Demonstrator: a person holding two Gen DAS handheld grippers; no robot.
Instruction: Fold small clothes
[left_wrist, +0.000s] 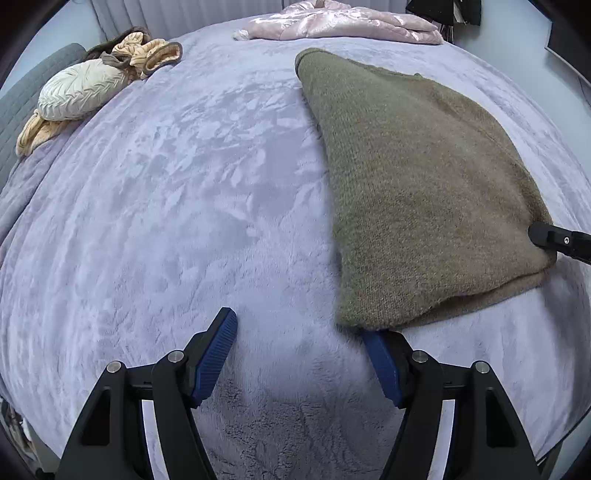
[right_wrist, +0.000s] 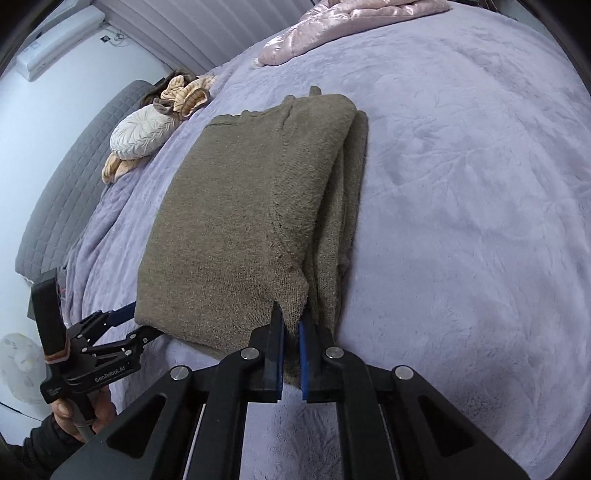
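Sweater (right_wrist: 240, 221) lies long axis near-to-far; right gripper (right_wrist: 291, 325) is clamped on its near right corner, left gripper (left_wrist: 299, 332) gapes empty, straddling near left corner.

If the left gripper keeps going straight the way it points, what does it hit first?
Probably the lavender blanket: the left gripper stands open and points down at it, one finger tucked under the olive sweater's near corner.

Lilac plush bed (left_wrist: 166, 206) carries olive sweater (left_wrist: 417, 192), pink jacket (left_wrist: 343, 22), cream pillow (left_wrist: 81, 92)
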